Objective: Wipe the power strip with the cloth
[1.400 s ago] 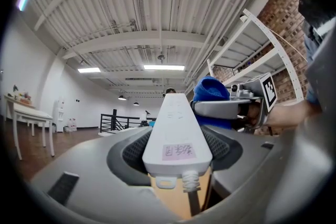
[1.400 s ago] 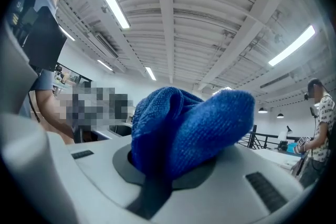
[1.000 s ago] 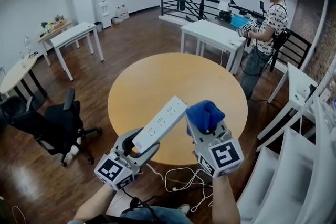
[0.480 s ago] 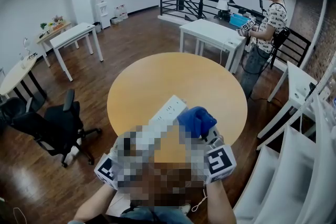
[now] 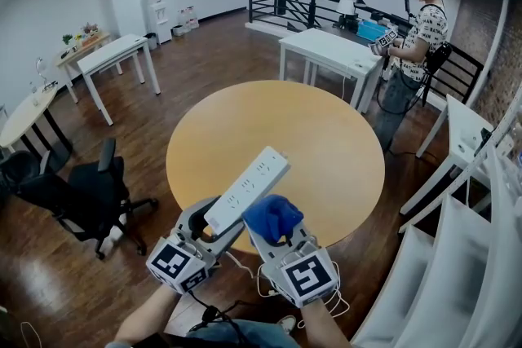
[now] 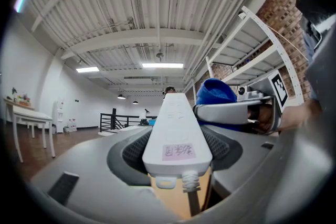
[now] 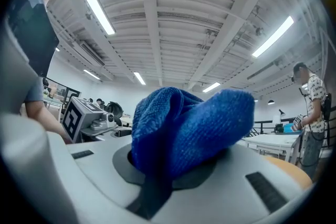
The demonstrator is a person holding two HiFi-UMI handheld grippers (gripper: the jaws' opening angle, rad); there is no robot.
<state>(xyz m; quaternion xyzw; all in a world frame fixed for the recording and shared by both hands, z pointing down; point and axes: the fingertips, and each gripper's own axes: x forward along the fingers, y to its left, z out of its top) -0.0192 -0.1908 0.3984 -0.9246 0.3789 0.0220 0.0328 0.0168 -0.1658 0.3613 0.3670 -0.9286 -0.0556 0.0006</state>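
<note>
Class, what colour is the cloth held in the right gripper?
Blue; the cloth shows best in the right gripper view.

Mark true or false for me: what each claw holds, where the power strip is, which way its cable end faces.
The left claw is shut on the power strip: true.
The power strip lies on the round table: false, it is held in the air above it.
The right claw grips a blue cloth: true.
The cable leaves the strip's far end: false, it leaves at the end in the left claw.
</note>
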